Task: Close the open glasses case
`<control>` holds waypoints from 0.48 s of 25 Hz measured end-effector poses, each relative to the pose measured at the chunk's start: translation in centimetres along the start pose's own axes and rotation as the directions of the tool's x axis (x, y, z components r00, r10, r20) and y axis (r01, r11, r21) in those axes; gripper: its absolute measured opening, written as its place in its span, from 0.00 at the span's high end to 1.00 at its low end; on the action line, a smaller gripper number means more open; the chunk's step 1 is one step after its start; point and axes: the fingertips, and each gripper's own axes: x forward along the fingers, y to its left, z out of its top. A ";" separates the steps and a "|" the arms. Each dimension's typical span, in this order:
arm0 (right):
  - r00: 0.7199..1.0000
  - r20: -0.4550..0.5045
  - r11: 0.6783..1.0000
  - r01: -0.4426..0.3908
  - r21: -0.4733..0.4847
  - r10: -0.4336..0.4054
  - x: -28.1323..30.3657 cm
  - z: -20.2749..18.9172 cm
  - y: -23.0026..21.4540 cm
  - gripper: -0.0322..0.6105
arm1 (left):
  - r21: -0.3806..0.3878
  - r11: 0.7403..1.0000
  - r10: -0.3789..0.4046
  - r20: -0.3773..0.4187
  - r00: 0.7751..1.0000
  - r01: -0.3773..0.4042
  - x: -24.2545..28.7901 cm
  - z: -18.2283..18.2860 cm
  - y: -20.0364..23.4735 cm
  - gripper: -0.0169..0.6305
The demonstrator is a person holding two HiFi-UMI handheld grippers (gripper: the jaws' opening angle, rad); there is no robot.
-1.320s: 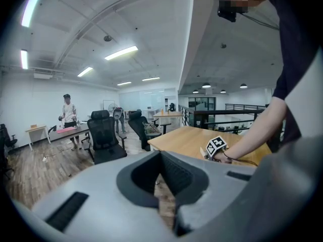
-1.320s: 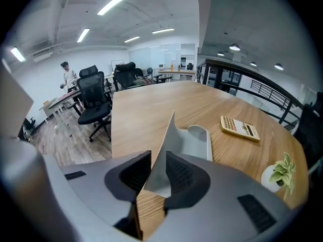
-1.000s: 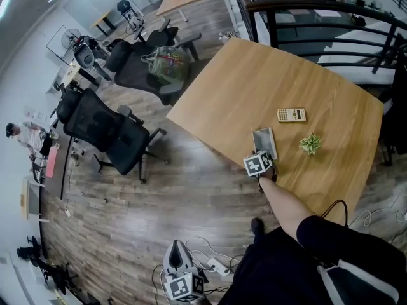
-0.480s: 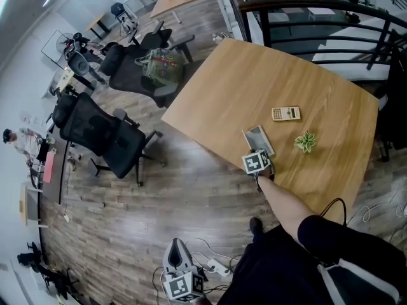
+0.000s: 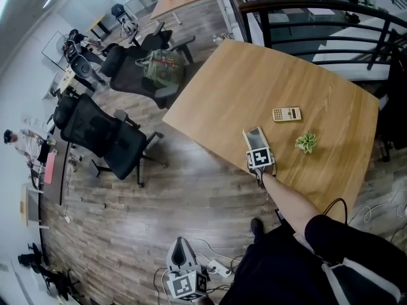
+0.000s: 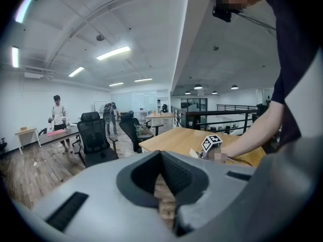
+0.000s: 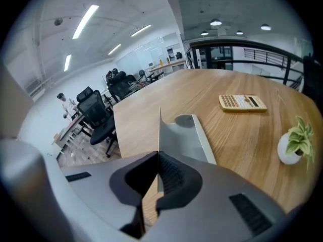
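Observation:
The grey glasses case (image 5: 255, 136) lies open near the wooden table's (image 5: 241, 81) front edge. In the right gripper view its tray (image 7: 191, 135) rests flat and its thin lid (image 7: 159, 127) stands upright on edge. My right gripper (image 5: 258, 150) sits just in front of the case. Its jaws (image 7: 157, 156) have just been closing and are now shut on the lid's lower edge. My left gripper (image 5: 179, 248) hangs low over the floor, far from the table. Its jaws (image 6: 161, 155) are shut on nothing. The right gripper's marker cube (image 6: 212, 142) shows beyond them.
A cream calculator (image 5: 287, 114) (image 7: 243, 102) and a small potted plant (image 5: 306, 142) (image 7: 298, 142) sit beyond the case. Black office chairs (image 5: 102, 132) stand left of the table. A dark railing (image 5: 318, 8) runs behind it. Cables (image 5: 216, 265) lie on the floor.
The right gripper has rolled a little at the case and shifted slightly right. The case's lid now looks narrower from above. The left gripper has hardly moved.

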 end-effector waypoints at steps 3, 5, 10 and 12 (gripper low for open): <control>0.999 0.001 0.994 -0.045 0.099 0.045 -0.4 0.0 -0.3 0.92 | -0.001 1.000 -0.005 -0.001 1.000 0.005 0.0 0.0 -0.1 0.97; 0.997 0.003 0.984 -0.077 0.159 0.078 -0.4 -0.1 -0.5 0.92 | -0.004 1.000 -0.003 -0.002 1.000 0.003 0.0 0.0 0.1 0.97; 0.974 0.052 0.903 -0.225 0.365 0.222 -0.3 0.2 -1.9 0.92 | -0.003 1.000 0.007 -0.008 1.000 -0.007 0.2 -0.2 0.0 0.97; 0.955 0.071 0.852 -0.289 0.437 0.287 -0.3 0.1 -2.5 0.92 | -0.003 1.000 0.016 -0.002 1.000 -0.016 0.1 -0.1 0.2 0.97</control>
